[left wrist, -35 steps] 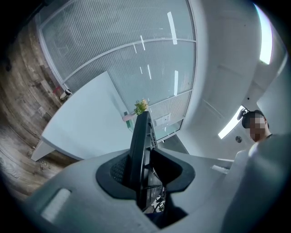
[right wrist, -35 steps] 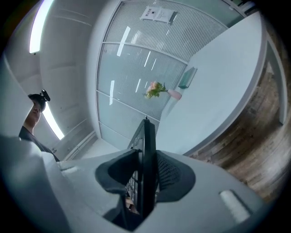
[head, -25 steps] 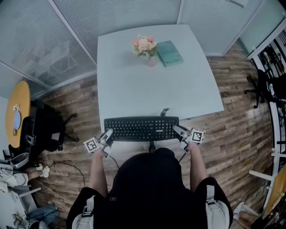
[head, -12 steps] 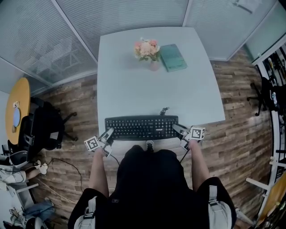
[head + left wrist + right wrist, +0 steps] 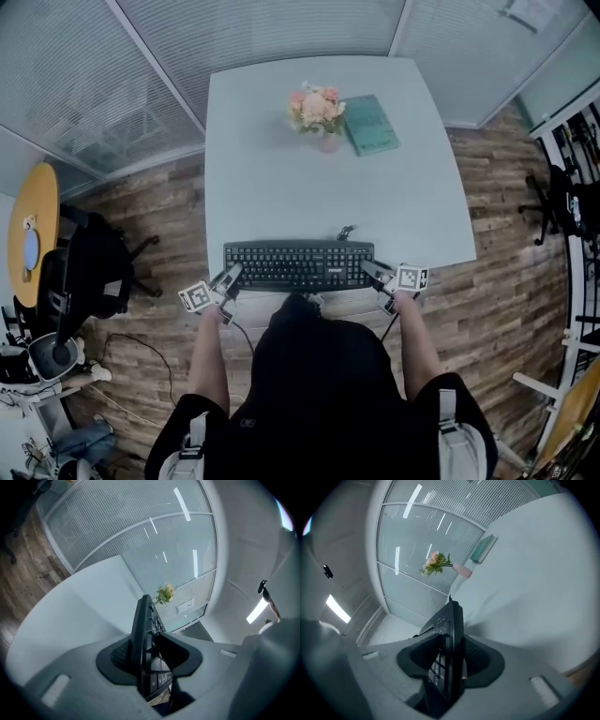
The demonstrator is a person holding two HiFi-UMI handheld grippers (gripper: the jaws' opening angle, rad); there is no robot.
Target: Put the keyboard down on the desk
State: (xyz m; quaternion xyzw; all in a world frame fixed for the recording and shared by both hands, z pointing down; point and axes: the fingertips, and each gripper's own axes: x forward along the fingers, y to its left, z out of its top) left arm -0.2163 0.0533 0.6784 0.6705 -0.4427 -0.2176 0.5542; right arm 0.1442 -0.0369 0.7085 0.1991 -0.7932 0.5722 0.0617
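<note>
The black keyboard [image 5: 298, 265] lies flat along the front edge of the pale desk [image 5: 309, 187]. My left gripper [image 5: 228, 278] is at its left end and my right gripper [image 5: 372, 272] at its right end. In the left gripper view the keyboard's end [image 5: 143, 634] stands between the jaws of the left gripper [image 5: 150, 653], which are opening. In the right gripper view the keyboard's other end [image 5: 450, 639] sits between the opening jaws of the right gripper [image 5: 450, 660], with a thin gap beside one pad. The keyboard's cable [image 5: 345, 232] curls behind it.
A vase of pink flowers [image 5: 317, 111] and a green book [image 5: 370, 124] stand at the desk's far side. A black office chair [image 5: 89, 267] and a round yellow table [image 5: 33, 234] are on the wood floor to the left. Glass partitions run behind the desk.
The keyboard and both grippers stay at the desk's front edge. Only the head view has shifted slightly.
</note>
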